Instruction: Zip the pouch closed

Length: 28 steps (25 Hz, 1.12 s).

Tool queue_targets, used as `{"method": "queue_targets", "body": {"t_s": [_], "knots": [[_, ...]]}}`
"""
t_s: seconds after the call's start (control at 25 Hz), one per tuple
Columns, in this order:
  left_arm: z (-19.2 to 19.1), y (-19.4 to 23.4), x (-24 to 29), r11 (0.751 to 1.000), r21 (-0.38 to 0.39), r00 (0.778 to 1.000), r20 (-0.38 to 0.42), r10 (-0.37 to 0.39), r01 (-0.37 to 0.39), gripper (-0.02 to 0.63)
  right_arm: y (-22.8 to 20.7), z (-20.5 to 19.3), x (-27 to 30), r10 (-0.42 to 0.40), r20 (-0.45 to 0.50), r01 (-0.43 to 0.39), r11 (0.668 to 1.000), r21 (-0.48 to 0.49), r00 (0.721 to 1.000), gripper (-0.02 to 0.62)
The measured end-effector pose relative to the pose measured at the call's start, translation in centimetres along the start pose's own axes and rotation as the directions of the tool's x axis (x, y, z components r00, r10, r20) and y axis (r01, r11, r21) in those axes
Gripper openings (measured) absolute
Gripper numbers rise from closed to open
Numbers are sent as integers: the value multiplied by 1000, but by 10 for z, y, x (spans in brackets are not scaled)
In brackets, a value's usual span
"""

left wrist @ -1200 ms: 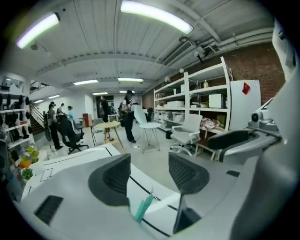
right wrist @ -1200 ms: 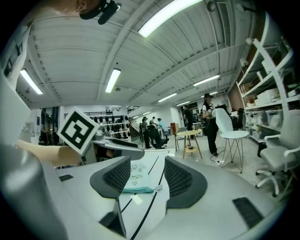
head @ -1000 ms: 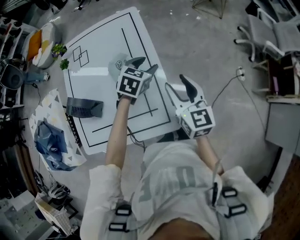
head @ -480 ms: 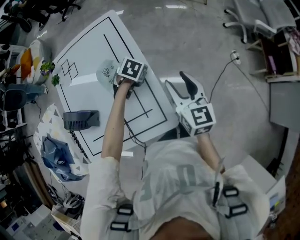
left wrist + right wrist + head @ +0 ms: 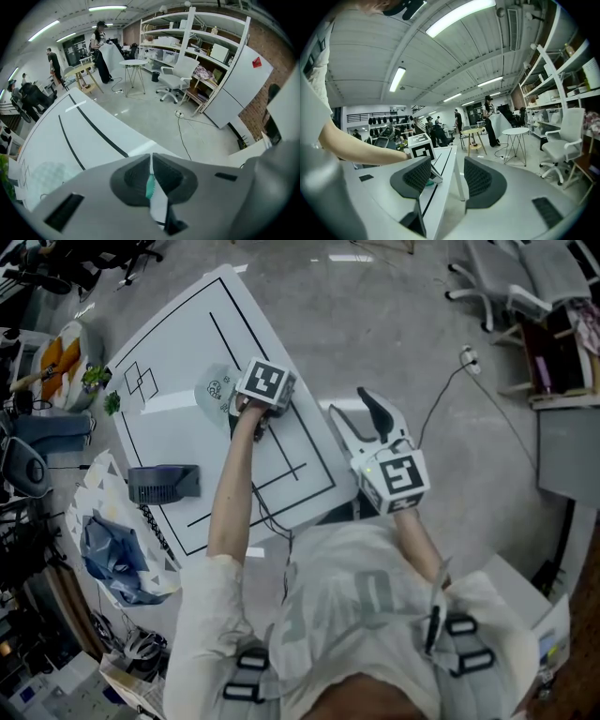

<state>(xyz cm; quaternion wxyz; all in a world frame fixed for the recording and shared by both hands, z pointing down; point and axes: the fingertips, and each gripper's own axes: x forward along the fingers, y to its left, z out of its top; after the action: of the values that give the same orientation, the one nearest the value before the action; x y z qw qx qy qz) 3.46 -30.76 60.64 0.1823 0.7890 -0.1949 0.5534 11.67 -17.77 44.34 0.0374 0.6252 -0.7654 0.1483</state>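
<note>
The pale, rounded pouch (image 5: 214,390) lies on the white table (image 5: 178,343), which is marked with black lines. My left gripper (image 5: 247,414) points steeply down at the pouch's right edge, its marker cube (image 5: 264,382) on top. Its jaws have just been closing. In the left gripper view the left gripper (image 5: 150,174) is shut, with a teal tab (image 5: 150,185) and a white strip pinched between the pads. The pouch (image 5: 46,174) shows faintly at the left. My right gripper (image 5: 353,407) hangs open off the table's right edge. In its own view the right gripper (image 5: 447,177) holds nothing.
A dark grey box (image 5: 163,483) stands on the table's near left. A blue bag (image 5: 105,549) lies on a patterned cloth on the floor. Food bowls (image 5: 56,351) sit at the far left. A cable (image 5: 452,413) and office chairs (image 5: 497,282) are to the right.
My left gripper has come down onto the pouch's edge and tipped steeply down, and its open jaws have closed. The right gripper has barely moved.
</note>
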Motion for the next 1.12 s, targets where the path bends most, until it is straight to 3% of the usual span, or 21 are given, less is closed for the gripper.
{"method": "queue_targets", "body": {"t_s": [0.12,0.24,0.36,0.52,0.68,0.8,1.0,1.12], "knots": [[15,3,-20,999,-44,995,98,7,-3,18,4,7,3,11,8,-11,1000,6,1000,219],[39,8,-50,997,-70,972,234,37,-21,17,9,16,8,32,29,-32,999,-8,999,219],[56,16,-87,993,-86,931,350,104,-79,17,18,26,11,68,43,-66,997,-49,997,219],[56,20,-134,976,-198,866,469,174,-89,17,30,40,14,112,64,-106,991,-84,992,219],[55,23,-188,960,-267,756,611,236,-84,17,43,57,23,145,103,-133,984,-120,984,219],[51,28,-227,944,-326,654,703,278,-51,17,56,75,30,182,119,-164,975,-151,976,219],[39,30,-282,898,-433,471,810,349,78,17,82,100,39,243,165,-218,963,-156,956,219],[26,21,-303,868,-463,380,846,373,180,17,100,101,40,294,159,-276,953,-124,943,219]]}}
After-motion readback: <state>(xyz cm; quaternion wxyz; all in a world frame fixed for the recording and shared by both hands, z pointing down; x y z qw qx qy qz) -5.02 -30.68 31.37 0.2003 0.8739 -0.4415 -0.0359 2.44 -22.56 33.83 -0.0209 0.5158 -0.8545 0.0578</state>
